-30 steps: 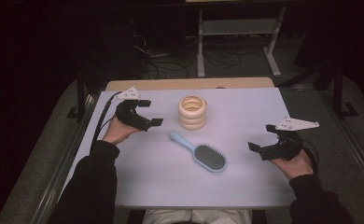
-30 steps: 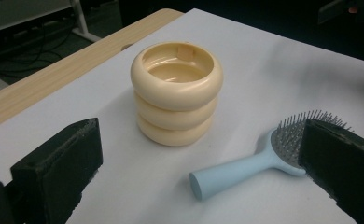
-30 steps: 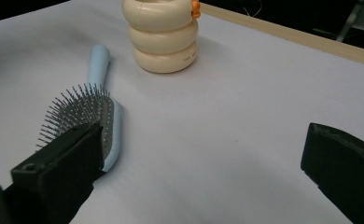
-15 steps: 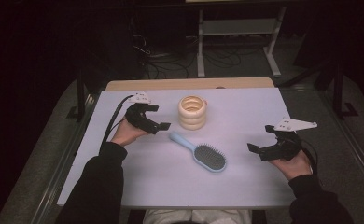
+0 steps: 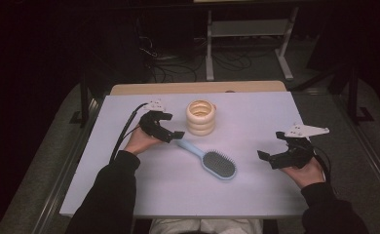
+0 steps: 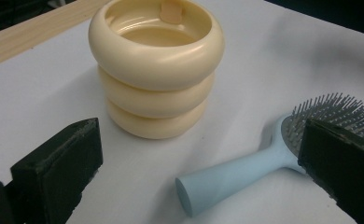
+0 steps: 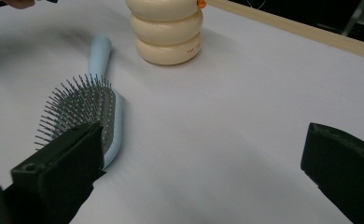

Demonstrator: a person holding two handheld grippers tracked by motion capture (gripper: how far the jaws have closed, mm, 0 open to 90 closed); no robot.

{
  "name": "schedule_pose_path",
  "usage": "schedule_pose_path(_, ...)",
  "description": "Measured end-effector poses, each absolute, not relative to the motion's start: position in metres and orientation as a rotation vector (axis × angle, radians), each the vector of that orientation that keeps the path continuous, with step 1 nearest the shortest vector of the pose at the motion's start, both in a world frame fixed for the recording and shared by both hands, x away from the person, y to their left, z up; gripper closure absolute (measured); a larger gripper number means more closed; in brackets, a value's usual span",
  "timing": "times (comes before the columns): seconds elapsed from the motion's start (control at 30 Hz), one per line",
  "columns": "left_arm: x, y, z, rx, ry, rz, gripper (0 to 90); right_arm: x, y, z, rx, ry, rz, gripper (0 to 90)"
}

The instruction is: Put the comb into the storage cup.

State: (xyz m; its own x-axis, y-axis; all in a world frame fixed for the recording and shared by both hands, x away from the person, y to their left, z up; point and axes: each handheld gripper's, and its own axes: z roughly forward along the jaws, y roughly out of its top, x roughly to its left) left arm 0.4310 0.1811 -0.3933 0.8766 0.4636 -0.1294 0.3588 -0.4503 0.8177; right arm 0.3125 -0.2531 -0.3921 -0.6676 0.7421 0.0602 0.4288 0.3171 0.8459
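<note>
Left gripper view shows your pale-blue hairbrush (image 6: 264,158) lying bristles-up beside the cream ringed holder (image 6: 156,70); both grippers' jaws gape apart.

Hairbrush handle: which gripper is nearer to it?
Left. The left gripper sits open right at the tip of the hairbrush handle; the right gripper waits open beyond the bristle end, well apart.

Dark long sleeves (image 5: 111,190) are worn; each black claw (image 5: 177,134) is topped by a grey three-cornered plate (image 5: 305,129), with a black cable (image 5: 125,131) trailing.
</note>
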Motion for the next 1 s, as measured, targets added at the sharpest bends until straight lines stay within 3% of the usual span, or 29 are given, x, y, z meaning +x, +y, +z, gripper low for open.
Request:
schedule_pose_path(0.47,0.434,0.169,-0.407,2.131,0.589,0.111,1.0,0.313,-0.252,-0.393,1.039,2.259,1.281,0.0)
schedule_pose_path(1.0,0.442,0.168,-0.420,2.159,0.621,0.094,27.1,0.313,-0.251,-0.393,1.028,2.272,1.271,0.0)
